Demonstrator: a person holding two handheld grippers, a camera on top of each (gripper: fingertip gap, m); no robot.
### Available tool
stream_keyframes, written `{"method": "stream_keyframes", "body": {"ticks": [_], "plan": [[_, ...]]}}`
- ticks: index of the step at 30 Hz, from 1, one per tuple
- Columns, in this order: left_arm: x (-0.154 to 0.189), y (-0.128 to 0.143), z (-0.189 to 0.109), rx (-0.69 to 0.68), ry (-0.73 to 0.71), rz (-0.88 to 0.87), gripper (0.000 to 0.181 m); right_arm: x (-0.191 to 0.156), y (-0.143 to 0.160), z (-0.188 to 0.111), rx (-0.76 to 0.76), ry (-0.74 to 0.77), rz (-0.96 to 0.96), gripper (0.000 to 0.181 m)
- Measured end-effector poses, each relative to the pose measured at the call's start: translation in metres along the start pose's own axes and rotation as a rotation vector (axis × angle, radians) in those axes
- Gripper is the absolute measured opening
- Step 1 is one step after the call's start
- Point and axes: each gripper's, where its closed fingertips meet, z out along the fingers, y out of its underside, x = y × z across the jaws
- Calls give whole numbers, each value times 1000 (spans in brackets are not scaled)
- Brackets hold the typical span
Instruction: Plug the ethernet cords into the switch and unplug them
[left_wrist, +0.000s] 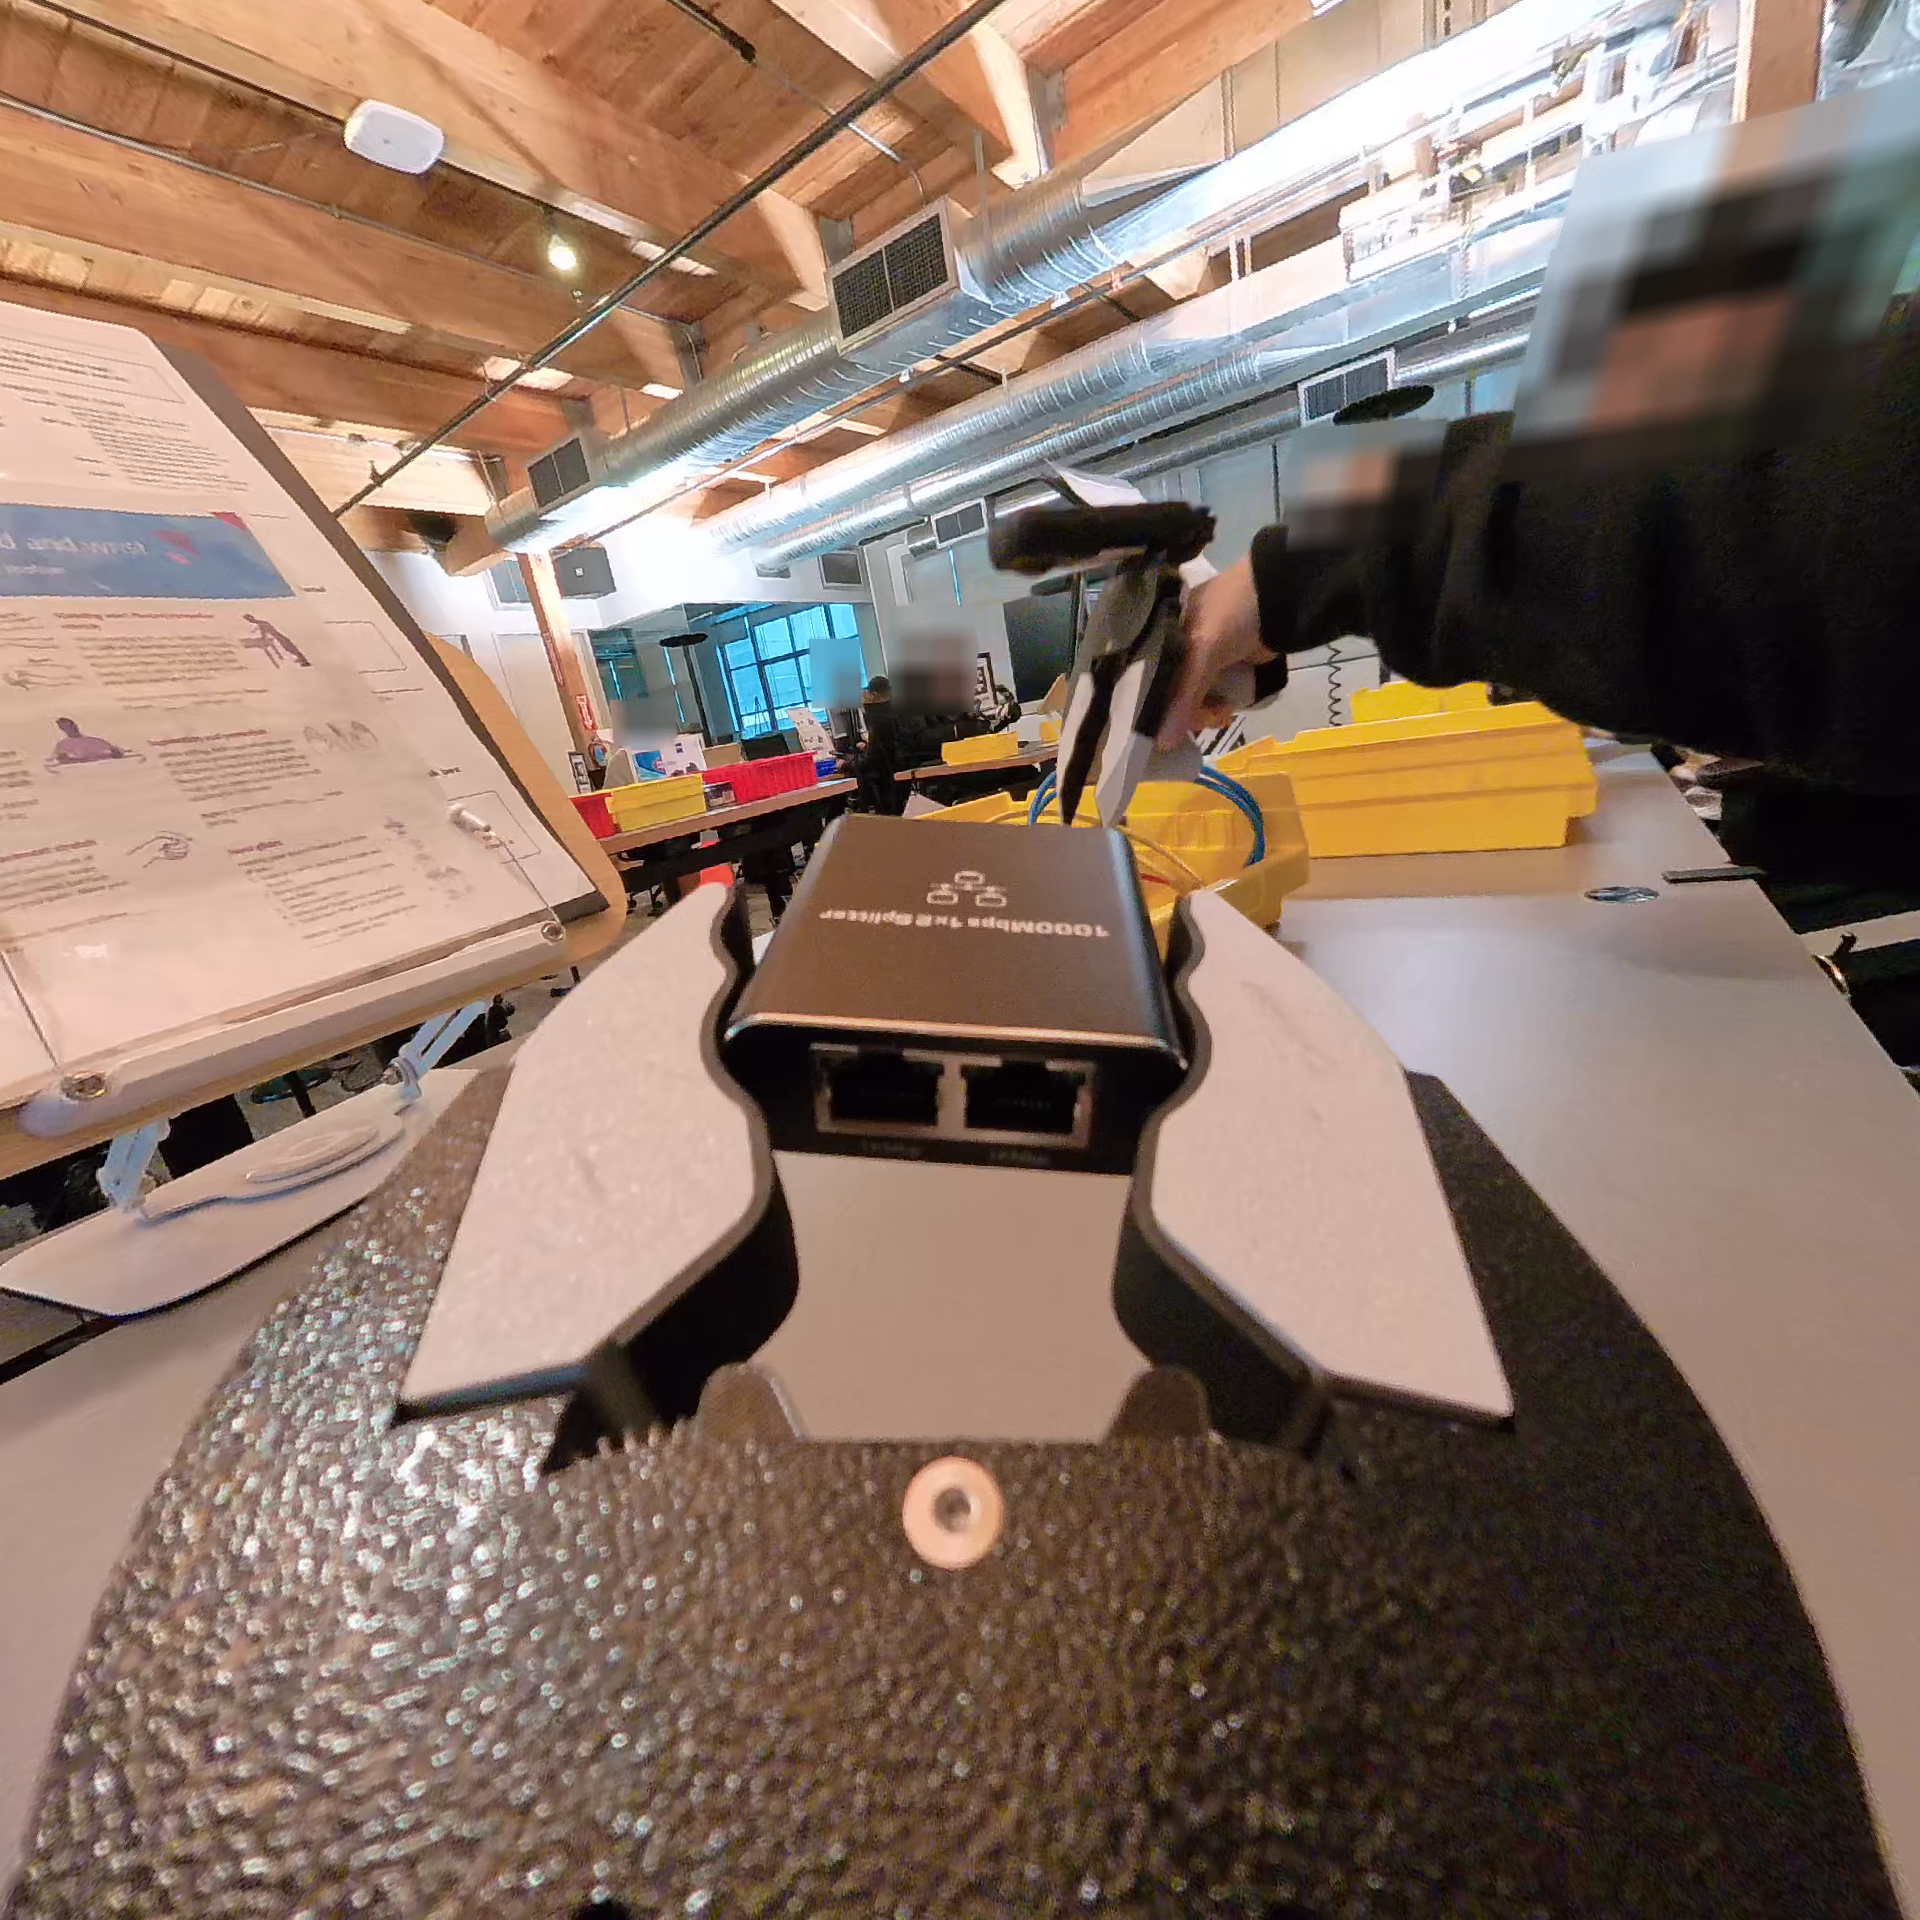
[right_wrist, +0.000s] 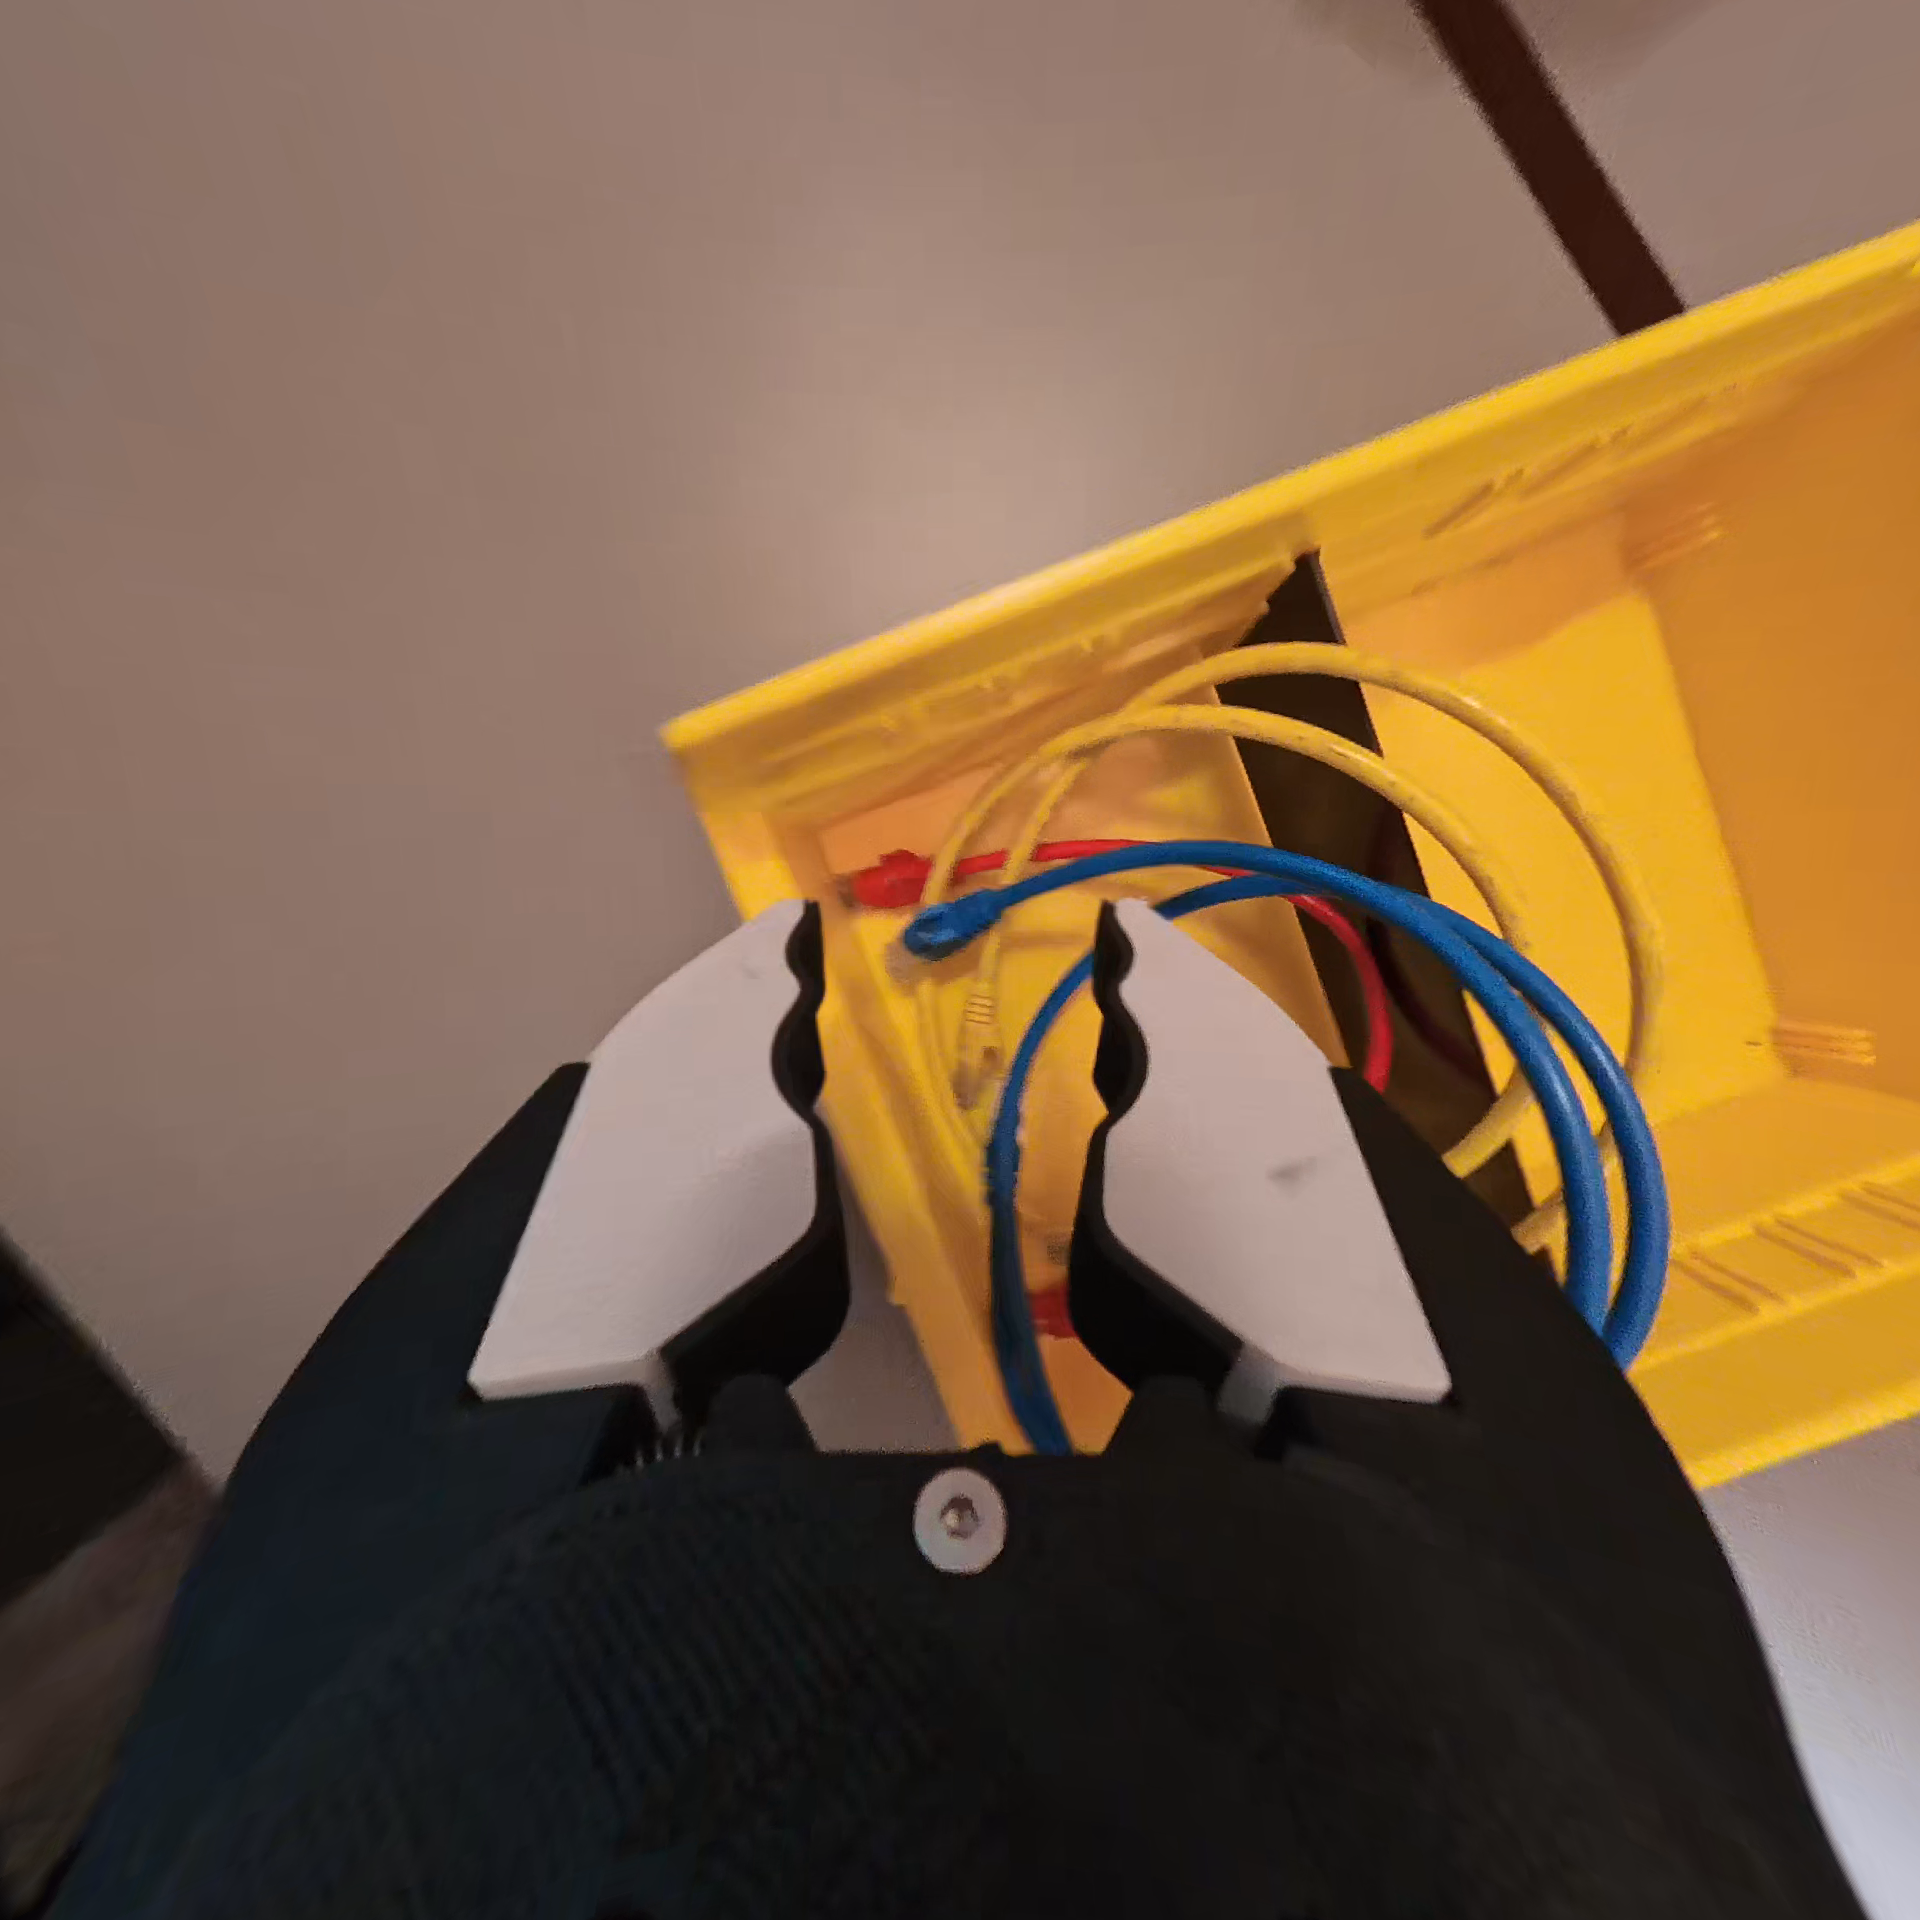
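Note:
My left gripper (left_wrist: 951, 914) is shut on the black switch (left_wrist: 956, 935), held above the table with its two empty ports (left_wrist: 954, 1099) facing the camera. My right gripper (right_wrist: 961, 920) is open and empty, pointing down over a yellow bin (right_wrist: 1787, 727) that holds coiled blue (right_wrist: 1538, 1039), yellow (right_wrist: 1455, 748) and red (right_wrist: 1091, 854) ethernet cords. The blue plug (right_wrist: 940, 928) lies just beyond and between its fingertips. In the left wrist view the right gripper (left_wrist: 1091, 800) shows farther off, held by a hand over that bin (left_wrist: 1236, 842).
A document stand with a printed sheet (left_wrist: 208, 707) stands at left on the grey table (left_wrist: 1558, 1039). More yellow bins (left_wrist: 1434, 769) sit at the back right. A person's dark sleeve (left_wrist: 1610, 592) reaches in from the right. Other tables with red and yellow bins lie behind.

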Motion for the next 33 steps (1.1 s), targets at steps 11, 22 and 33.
{"method": "stream_keyframes", "body": {"ticks": [11, 22, 33], "plan": [[24, 3, 4, -18, 120, 41, 75, -218, -106, -7, 459, -731, 325, 79], [57, -1, 3, 24, 254, 218, 75, -359, -142, 59, 254, -1123, 319, 71], [47, 16, 9, -74, 145, 309, 80, -327, -140, 59, 176, -926, 184, 26]]}}
